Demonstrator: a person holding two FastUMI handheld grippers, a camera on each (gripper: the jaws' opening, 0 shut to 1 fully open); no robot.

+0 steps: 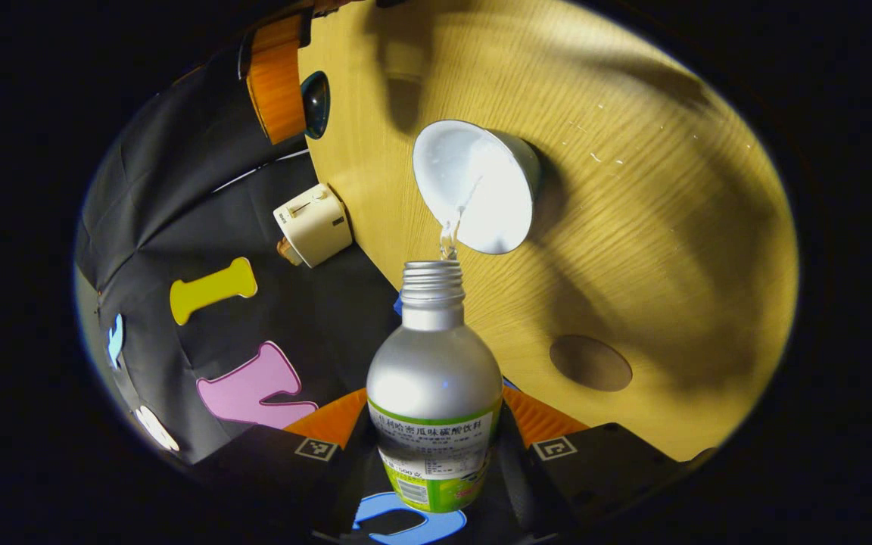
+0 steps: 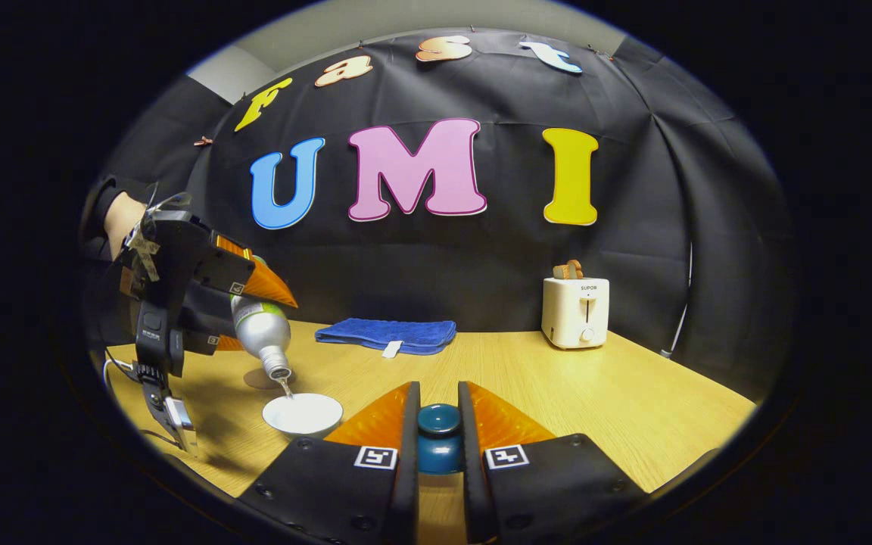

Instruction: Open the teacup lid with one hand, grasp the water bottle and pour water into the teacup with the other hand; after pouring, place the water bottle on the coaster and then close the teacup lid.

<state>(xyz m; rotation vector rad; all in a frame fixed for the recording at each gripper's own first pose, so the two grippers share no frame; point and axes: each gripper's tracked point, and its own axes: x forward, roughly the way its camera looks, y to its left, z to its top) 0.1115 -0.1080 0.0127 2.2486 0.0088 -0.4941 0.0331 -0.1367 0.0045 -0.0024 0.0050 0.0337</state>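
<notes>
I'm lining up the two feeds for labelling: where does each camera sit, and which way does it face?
Left gripper view: rides the left gripper, facing down along the tilted water bottle into the teacup; own jaws clamp the bottle.
Right gripper view: rides the right gripper, facing level across the table toward the toaster; own jaws clamp the teacup lid.
Shared: bottle, teacup, toaster, table; each sees the other gripper.

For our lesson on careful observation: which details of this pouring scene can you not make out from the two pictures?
- Water level in the teacup: right gripper view, rim hides it.
- Lower part of the water bottle: left gripper view, cut off between the left gripper fingers.
- Teacup lid underside: right gripper view, hidden within the right gripper.
</notes>
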